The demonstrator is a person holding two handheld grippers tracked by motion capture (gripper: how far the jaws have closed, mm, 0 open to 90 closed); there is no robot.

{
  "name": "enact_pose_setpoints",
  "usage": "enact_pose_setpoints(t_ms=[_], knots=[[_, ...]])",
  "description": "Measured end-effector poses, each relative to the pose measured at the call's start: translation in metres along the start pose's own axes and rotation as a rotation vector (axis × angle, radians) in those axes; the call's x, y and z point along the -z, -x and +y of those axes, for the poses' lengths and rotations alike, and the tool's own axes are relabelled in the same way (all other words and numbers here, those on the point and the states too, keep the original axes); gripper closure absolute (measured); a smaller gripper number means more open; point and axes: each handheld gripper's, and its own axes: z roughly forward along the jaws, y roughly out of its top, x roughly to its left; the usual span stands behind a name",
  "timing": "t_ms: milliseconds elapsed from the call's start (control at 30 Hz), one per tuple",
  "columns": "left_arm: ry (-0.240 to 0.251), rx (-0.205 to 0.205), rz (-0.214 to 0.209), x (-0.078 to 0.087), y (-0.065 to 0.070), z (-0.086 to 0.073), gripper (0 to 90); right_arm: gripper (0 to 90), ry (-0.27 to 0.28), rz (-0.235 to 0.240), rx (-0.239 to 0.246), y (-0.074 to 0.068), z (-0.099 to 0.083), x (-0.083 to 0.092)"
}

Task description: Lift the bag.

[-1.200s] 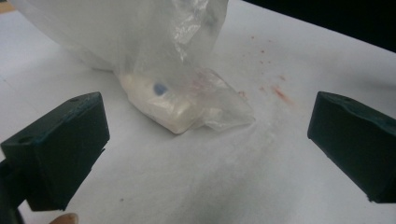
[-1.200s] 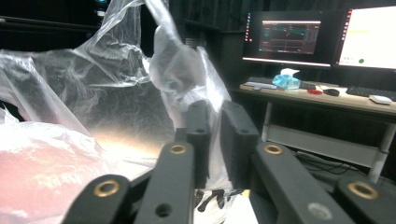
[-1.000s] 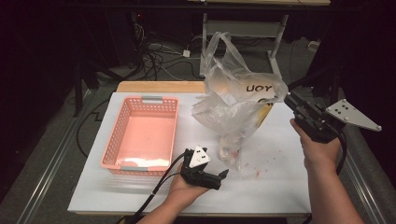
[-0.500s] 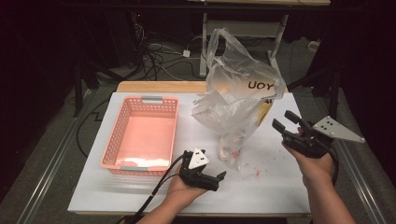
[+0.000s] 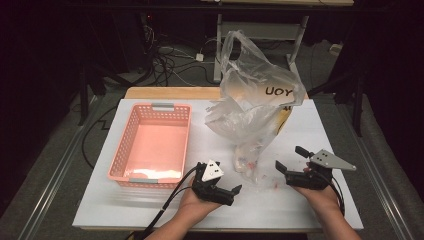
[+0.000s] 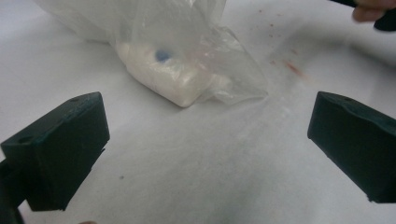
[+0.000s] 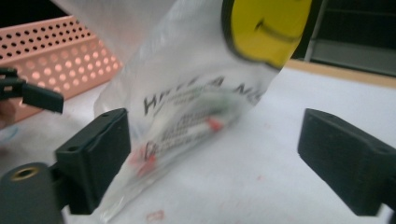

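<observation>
A crumpled clear plastic bag [image 5: 255, 100] with black print and a yellow face stands at the back middle of the white table [image 5: 165, 212]. Small items lie in its lower part, among them a white packet [image 6: 163, 74]. My left gripper [image 5: 219, 177] rests low near the front, open, facing that packet; its jaws [image 6: 205, 140] hold nothing. My right gripper [image 5: 291, 158] is low at the front right, and its jaws have just been opening. They stand wide [image 7: 210, 158] with the bag's lower end [image 7: 187, 107] in front of them, not pressed.
A pink perforated basket [image 5: 150, 145] stands left of the bag, with nothing in it that I can see. Small red specks dot the table by the bag [image 5: 272, 185]. Cables and metal frame legs lie on the dark floor behind the table.
My right gripper has sunk from beside the bag's right edge down to just above the table, and its jaws have spread apart. The left gripper has stayed put.
</observation>
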Motion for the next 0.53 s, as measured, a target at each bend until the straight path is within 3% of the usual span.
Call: enact_pose_setpoints(t_ms=[100, 233, 533], knots=[[0.016, 0.001, 0.001, 0.002, 0.000, 0.000, 0.0, 0.0, -0.018, -0.006, -0.001, -0.003, -0.012, 0.000], [0.009, 0.005, 0.005, 0.002, -0.002, -0.002, 0.0, 0.0, -0.030, -0.011, 0.013, -0.005, -0.024, 0.003], [0.010, 0.029, 0.005, 0.004, -0.004, -0.006, 0.0, 0.0, -0.019, 0.002, 0.011, -0.007, -0.025, -0.002]])
